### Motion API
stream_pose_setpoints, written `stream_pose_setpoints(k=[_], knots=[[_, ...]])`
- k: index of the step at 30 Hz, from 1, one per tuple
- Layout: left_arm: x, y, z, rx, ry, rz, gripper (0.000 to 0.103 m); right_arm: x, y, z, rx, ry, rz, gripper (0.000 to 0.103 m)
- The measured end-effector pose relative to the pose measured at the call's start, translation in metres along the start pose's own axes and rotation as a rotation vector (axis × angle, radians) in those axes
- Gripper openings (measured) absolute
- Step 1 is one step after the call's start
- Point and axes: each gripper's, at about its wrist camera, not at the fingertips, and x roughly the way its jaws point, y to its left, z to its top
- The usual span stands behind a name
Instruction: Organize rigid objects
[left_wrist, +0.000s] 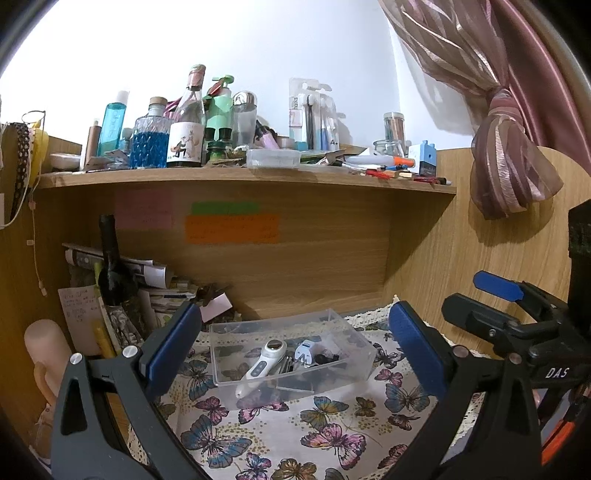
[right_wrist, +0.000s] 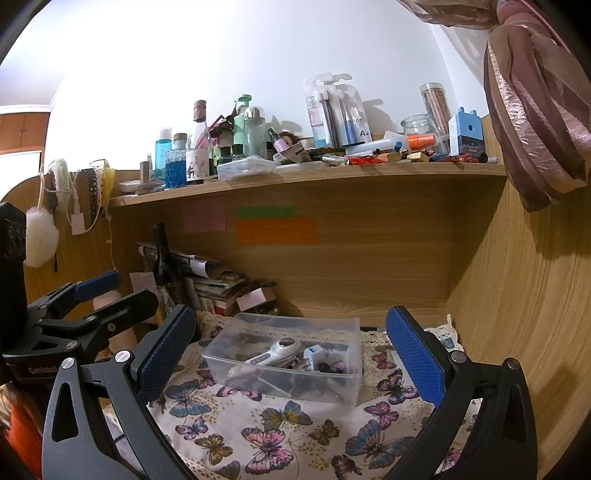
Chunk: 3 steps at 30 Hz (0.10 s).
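A clear plastic box (left_wrist: 354, 345) sits on the butterfly-print cloth (left_wrist: 295, 435) in the desk nook. It holds a white handheld device (left_wrist: 264, 360), a white plug adapter (left_wrist: 304, 350) and small dark items. My left gripper (left_wrist: 295, 347) is open and empty, its blue pads either side of the box, short of it. My right gripper (right_wrist: 291, 354) is open and empty too, facing the same box (right_wrist: 332, 325) with the white device (right_wrist: 273, 352) inside. The right gripper also shows at the right edge of the left wrist view (left_wrist: 491, 295).
A shelf (left_wrist: 240, 179) above carries many bottles (left_wrist: 186, 122), toothbrush packs (left_wrist: 314, 114), pens and a blue sharpener (left_wrist: 424, 157). A dark wine bottle (left_wrist: 110, 266) and stacked papers (left_wrist: 155, 291) stand back left. Wooden walls close the nook; a tied curtain (left_wrist: 509, 158) hangs right.
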Motion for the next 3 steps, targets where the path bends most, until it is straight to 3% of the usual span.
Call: stream_pose_setpoints(k=[3], knots=[[0.0002,-0.0018,0.0002,0.007,-0.001,0.003,0.103,0.0019,0.0013,0.0000,0.003,0.003,-0.001,0.103]])
